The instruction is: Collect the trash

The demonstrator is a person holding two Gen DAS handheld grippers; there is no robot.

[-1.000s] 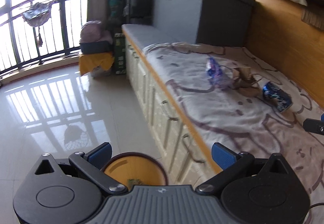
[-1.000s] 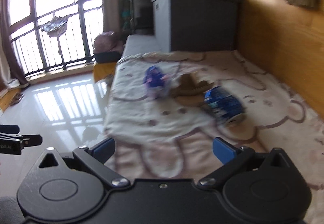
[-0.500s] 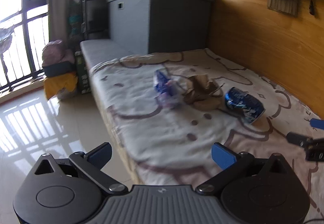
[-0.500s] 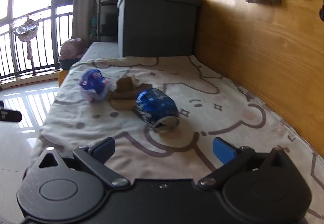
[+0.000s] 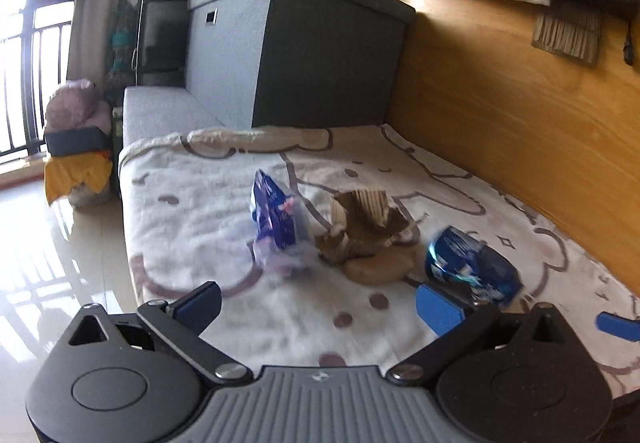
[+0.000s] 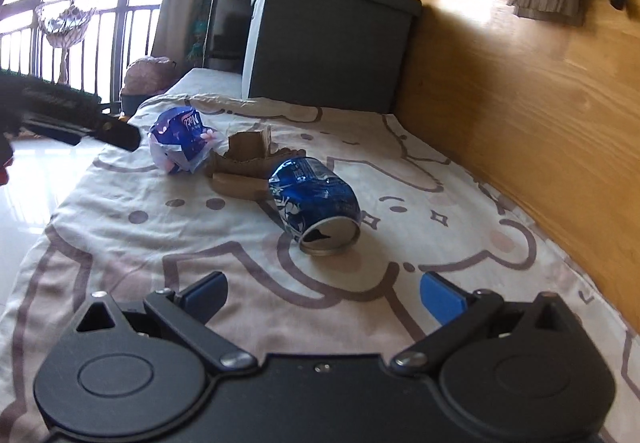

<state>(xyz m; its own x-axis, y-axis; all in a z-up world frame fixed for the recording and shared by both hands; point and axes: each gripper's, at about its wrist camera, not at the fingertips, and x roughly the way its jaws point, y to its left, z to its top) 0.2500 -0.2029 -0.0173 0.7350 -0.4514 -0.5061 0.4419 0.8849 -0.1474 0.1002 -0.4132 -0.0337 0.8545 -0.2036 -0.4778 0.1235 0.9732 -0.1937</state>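
Observation:
Three pieces of trash lie on the blanket-covered bench. A crumpled blue wrapper [image 5: 276,219] [image 6: 182,141] is on the left. Torn brown cardboard [image 5: 366,231] [image 6: 244,167] is in the middle. A crushed blue can [image 5: 470,265] [image 6: 314,199] lies on its side to the right. My left gripper [image 5: 318,307] is open and empty, just short of the trash. My right gripper [image 6: 322,293] is open and empty, a short way in front of the can's open end. A blue fingertip [image 5: 618,325] of the right gripper shows at the left wrist view's right edge.
A printed cream blanket [image 6: 240,263] covers the bench. A grey storage box [image 5: 296,55] stands at its far end. A wooden wall [image 6: 540,91] runs along the right. Glossy tiled floor [image 5: 48,263] lies to the left, with a yellow bundle [image 5: 76,171] by the bench.
Both grippers have swung from the floor side toward the bench and moved closer to the trash. The bin seen under the left gripper a second ago is out of view.

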